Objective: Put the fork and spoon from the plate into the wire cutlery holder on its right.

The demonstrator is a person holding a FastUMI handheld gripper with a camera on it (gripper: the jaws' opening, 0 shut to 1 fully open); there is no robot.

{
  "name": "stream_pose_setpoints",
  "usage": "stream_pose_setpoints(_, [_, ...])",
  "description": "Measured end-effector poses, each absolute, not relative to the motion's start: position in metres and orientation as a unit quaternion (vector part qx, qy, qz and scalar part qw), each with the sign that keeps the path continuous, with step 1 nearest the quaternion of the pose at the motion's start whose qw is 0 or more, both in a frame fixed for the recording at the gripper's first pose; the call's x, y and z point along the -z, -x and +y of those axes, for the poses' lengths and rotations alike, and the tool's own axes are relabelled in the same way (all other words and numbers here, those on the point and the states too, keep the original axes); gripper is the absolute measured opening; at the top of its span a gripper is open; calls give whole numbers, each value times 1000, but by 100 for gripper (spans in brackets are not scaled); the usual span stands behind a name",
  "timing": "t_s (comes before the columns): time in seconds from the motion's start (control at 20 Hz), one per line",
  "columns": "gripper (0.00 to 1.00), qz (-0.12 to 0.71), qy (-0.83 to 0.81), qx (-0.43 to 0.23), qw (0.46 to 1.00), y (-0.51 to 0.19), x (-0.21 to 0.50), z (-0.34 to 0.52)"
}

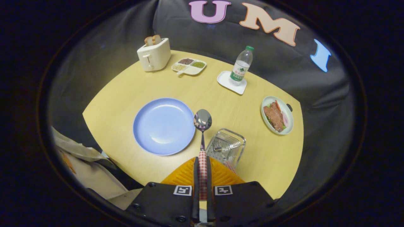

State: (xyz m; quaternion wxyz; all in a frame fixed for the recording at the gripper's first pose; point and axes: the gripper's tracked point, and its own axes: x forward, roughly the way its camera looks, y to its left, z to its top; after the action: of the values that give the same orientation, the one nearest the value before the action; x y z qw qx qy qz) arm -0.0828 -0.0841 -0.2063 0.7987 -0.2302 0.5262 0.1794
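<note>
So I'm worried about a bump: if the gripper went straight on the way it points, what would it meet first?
Probably the table: the gripper, shut on the spoon, points between plate and holder; depth unclear.

Spoon (202,132) handle's lower end hidden betw. claw (202,164) fingers; holder (226,147) contents too indistinct to ID.

Hand-held gripper (202,162): one unit, seen from its own camera. Two fingers (184,175) drawn close together, near parallel, pointing forward and downward. Both press on the checked handle of a spoon (202,126), clamped between them; the spoon's bowl projects beyond the fingertips.
</note>
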Motion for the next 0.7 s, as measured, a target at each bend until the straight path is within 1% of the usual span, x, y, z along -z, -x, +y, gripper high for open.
stream_pose_setpoints(0.45, [12,596,265,-189,734,81,197,-139])
stream_pose_setpoints(0.7, [12,637,267,-207,693,84,202,-149])
